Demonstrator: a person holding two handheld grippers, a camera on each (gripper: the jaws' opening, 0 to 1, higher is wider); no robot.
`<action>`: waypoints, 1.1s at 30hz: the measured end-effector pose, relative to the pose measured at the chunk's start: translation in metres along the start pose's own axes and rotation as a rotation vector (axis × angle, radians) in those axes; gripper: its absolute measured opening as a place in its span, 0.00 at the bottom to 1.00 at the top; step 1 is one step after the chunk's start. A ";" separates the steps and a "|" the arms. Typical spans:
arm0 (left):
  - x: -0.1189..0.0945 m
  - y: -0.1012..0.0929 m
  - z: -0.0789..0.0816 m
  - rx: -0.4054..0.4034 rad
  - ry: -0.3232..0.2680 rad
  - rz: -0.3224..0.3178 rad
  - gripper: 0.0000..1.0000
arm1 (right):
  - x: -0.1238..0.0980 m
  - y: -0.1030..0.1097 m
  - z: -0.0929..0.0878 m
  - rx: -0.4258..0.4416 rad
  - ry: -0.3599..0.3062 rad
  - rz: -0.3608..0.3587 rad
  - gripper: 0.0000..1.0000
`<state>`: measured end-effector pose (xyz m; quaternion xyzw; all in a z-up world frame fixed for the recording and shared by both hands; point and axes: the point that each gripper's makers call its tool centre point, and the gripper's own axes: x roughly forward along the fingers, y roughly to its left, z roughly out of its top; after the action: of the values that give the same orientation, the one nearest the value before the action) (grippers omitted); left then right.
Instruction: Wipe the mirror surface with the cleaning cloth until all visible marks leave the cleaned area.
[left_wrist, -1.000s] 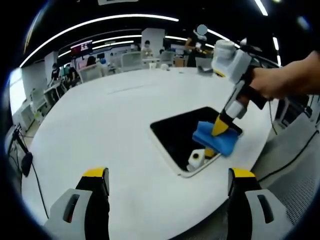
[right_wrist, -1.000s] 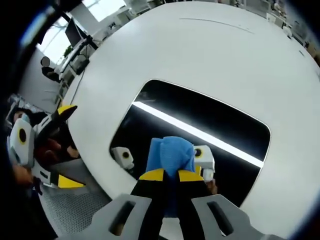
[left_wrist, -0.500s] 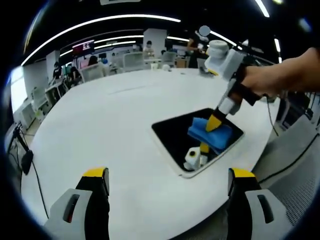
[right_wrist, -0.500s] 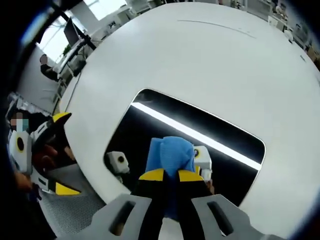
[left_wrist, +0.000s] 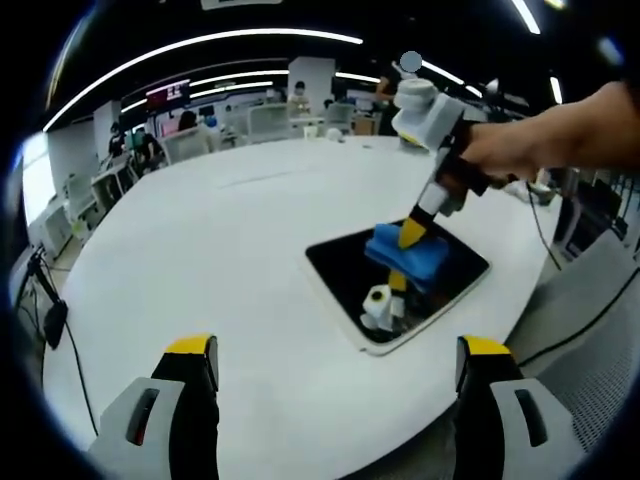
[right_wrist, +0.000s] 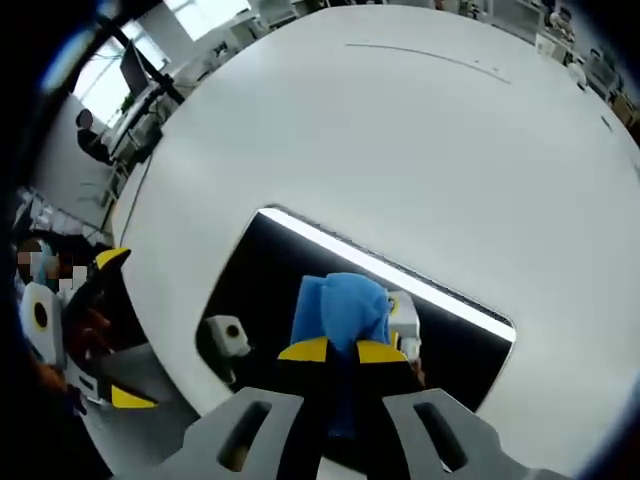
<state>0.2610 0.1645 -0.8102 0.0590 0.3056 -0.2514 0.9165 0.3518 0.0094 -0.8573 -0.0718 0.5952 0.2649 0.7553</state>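
Looks like an open-plan office or lab: long ceiling light strips (left_wrist: 200, 45) are glowing, people are sitting at desks (left_wrist: 180, 140) behind a big white table (left_wrist: 200, 260).

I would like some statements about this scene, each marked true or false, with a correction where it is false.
1. The right hand-held gripper holds a blue cleaning cloth. True.
2. The cloth lies on the bare white table, beside the mirror. False: it is pressed on the mirror.
3. The left hand-held gripper is open and holds nothing. True.
4. The mirror stands upright against a wall. False: it lies flat on the table.
5. The cloth is red. False: it is blue.
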 end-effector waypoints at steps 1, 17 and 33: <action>0.000 0.000 0.000 0.000 0.000 0.001 0.99 | 0.000 -0.001 0.001 0.000 0.000 0.000 0.02; 0.000 0.002 -0.001 -0.004 0.005 0.009 0.99 | 0.001 -0.010 0.019 -0.013 -0.002 -0.016 0.02; 0.000 0.003 -0.002 -0.003 0.011 0.010 0.99 | 0.004 -0.017 0.030 -0.018 -0.015 -0.026 0.03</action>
<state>0.2612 0.1673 -0.8118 0.0606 0.3107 -0.2459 0.9161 0.3863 0.0085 -0.8564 -0.0843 0.5862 0.2608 0.7624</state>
